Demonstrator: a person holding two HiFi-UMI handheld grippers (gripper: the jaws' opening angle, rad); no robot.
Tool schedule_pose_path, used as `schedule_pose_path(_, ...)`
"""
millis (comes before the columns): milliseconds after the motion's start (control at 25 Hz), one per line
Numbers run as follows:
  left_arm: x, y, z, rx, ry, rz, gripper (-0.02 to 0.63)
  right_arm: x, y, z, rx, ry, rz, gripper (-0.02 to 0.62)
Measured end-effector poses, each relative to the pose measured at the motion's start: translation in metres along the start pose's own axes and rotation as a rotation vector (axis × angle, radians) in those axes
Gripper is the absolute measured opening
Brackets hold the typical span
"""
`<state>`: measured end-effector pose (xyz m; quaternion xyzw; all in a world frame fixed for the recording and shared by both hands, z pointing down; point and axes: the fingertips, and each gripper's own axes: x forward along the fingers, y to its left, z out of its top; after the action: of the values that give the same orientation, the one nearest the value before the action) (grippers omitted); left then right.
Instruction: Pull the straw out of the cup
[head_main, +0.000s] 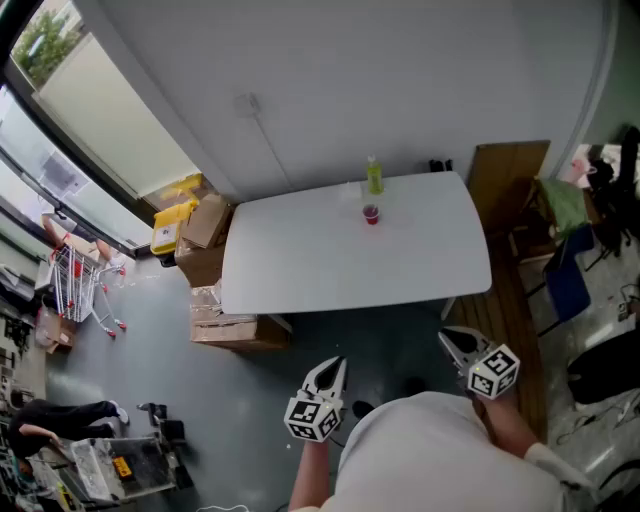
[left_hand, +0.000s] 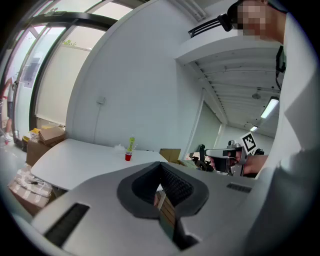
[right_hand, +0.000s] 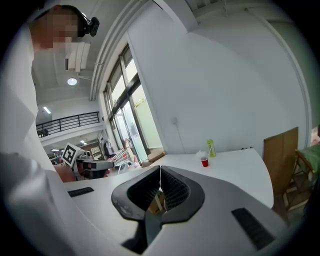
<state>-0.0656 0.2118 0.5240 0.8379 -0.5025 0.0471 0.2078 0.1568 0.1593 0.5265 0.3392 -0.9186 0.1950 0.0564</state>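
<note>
A small red cup (head_main: 371, 213) stands on the far part of the white table (head_main: 300, 270), just in front of a green bottle (head_main: 374, 176). The straw is too small to make out. Both grippers hang below the table's near edge, well short of the cup. My left gripper (head_main: 337, 363) has its jaws together with nothing between them, and so does my right gripper (head_main: 447, 335). The left gripper view shows the cup (left_hand: 128, 156) far ahead beyond the left gripper (left_hand: 160, 166). In the right gripper view the cup (right_hand: 204, 161) is likewise distant past the right gripper (right_hand: 160, 169).
Cardboard boxes (head_main: 205, 238) are stacked on the floor at the table's left end. A wooden board (head_main: 508, 178) leans at the right, with a blue chair (head_main: 566, 286) beyond it. A red shopping cart (head_main: 76, 282) stands far left.
</note>
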Motion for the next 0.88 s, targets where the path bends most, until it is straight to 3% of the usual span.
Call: schedule_pose_path(880,0.018,-0.018,-0.001,-0.017,-0.013,0.037,0.002,-0.011,-0.019,0.007,0.018,0.015,0.047,0.037)
